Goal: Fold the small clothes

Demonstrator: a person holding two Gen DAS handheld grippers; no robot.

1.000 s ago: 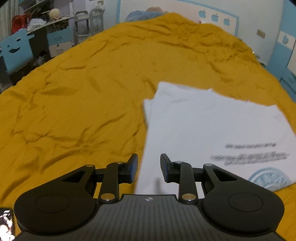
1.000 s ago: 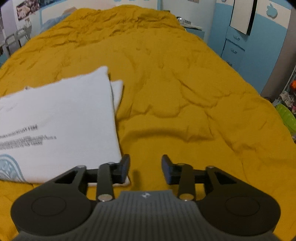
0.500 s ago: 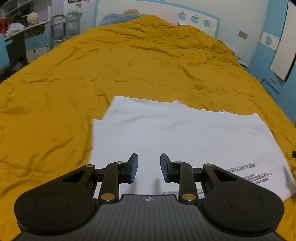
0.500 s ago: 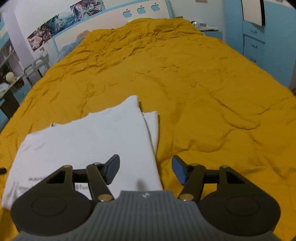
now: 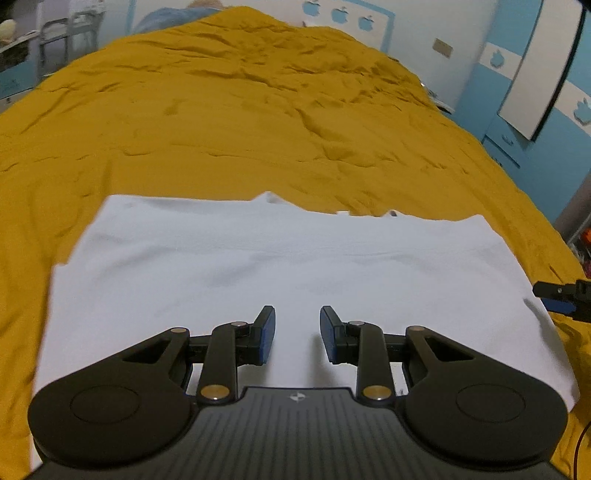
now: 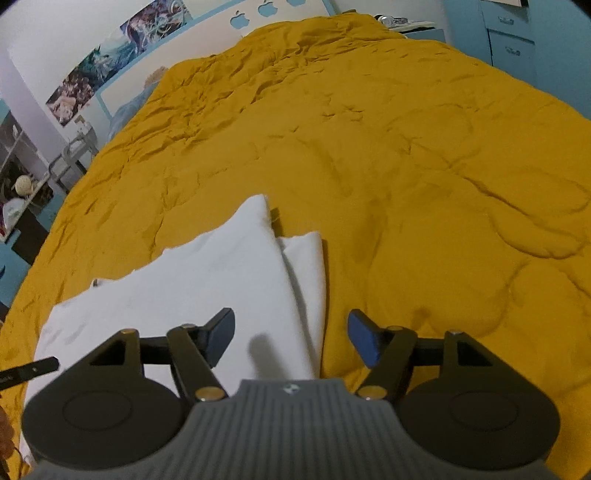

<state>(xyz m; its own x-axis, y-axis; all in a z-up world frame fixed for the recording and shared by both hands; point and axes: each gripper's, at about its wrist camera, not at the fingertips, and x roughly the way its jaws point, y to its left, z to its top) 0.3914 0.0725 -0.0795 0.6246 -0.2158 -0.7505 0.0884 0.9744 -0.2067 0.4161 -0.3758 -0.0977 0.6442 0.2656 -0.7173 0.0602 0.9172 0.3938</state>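
Note:
A white folded garment (image 5: 258, 266) lies flat on the mustard-yellow bedspread (image 5: 221, 110). My left gripper (image 5: 297, 334) is open and empty, hovering over the garment's near edge. My right gripper (image 6: 291, 339) is open wide and empty, over the garment's right edge (image 6: 240, 280), where a folded sleeve layer (image 6: 306, 266) sticks out. The right gripper's fingertips (image 5: 554, 295) show at the far right of the left wrist view. The left gripper's tip (image 6: 33, 369) shows at the left edge of the right wrist view.
The bedspread (image 6: 424, 166) stretches wrinkled beyond the garment. Blue drawers (image 6: 513, 40) and a wall stand to the right. Shelves with clutter (image 6: 22, 192) stand to the left. A pillow (image 5: 177, 14) lies at the bed's head.
Both grippers have swung round and come nearer over the garment. The right jaws have opened wider. The printed text on the garment is no longer in sight.

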